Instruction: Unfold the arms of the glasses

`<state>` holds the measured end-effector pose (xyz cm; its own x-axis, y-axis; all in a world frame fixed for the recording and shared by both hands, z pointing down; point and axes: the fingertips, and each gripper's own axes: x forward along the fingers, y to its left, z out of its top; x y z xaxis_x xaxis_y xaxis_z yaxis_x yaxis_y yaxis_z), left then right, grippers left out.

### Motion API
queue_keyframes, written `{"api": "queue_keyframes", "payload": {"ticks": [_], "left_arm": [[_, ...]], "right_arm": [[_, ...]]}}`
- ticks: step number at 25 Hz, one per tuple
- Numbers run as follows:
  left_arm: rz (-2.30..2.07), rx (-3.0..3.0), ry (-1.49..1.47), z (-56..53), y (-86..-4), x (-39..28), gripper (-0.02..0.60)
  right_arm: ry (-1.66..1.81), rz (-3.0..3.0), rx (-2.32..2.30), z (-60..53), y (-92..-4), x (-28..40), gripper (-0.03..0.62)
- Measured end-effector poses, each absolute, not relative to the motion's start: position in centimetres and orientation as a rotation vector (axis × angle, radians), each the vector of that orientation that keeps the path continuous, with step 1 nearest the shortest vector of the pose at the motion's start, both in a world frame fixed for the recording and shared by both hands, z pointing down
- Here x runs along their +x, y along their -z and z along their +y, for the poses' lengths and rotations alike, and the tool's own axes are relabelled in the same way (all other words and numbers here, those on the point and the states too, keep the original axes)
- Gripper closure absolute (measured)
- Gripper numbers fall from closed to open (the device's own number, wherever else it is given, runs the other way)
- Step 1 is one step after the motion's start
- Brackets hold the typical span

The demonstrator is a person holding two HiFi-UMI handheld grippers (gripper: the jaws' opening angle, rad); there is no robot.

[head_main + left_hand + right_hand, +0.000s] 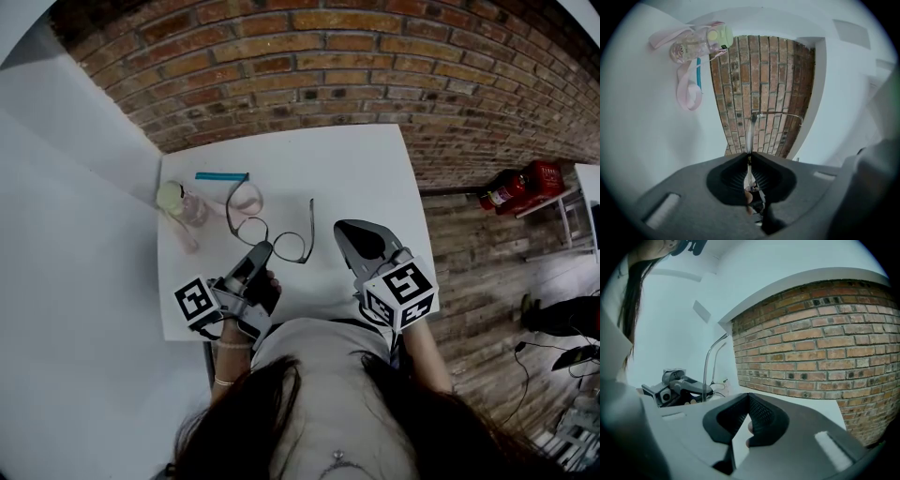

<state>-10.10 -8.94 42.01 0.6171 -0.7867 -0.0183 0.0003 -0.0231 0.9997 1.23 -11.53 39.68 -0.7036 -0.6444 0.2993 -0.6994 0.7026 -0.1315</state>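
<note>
"Where are the glasses [275, 240]?"

"On the white table [356, 169], just to the right of the bottle [184, 206], past its pink strap [246, 199]. The frame's near edge is caught in the left gripper [261, 251]."

"So its fingers are clamped on it?"

"Yes. The left gripper view shows them pressed together, with the thin rim standing edge-on between them."

"And the arms of the glasses?"

"One points straight out from the frame, away from the person. I can't make out the other one."

"And the right gripper [345, 230]?"

"It's farther from the bottle, just right of the glasses, with a gap between them. Its tips meet and there is nothing between them."

"Anything else near the bottle?"

"A teal stick [221, 175] lies flat just behind it, toward the brick wall [375, 66]."
</note>
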Motion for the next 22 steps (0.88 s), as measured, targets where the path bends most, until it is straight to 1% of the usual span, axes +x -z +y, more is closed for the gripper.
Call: {"api": "queue_keyframes", "payload": {"ticks": [10, 22], "left_arm": [[-0.701, 1.471, 0.714, -8.8, -42.1, -10.2, 0.56], [-0.679, 1.48, 0.707, -8.9, -42.0, -10.0, 0.56]], "right_arm": [[-0.317, -2.662, 1.056, -11.4, -40.1, 0.9, 0.588], [-0.319, -2.631, 1.166, -12.4, -40.0, 2.0, 0.588]]}}
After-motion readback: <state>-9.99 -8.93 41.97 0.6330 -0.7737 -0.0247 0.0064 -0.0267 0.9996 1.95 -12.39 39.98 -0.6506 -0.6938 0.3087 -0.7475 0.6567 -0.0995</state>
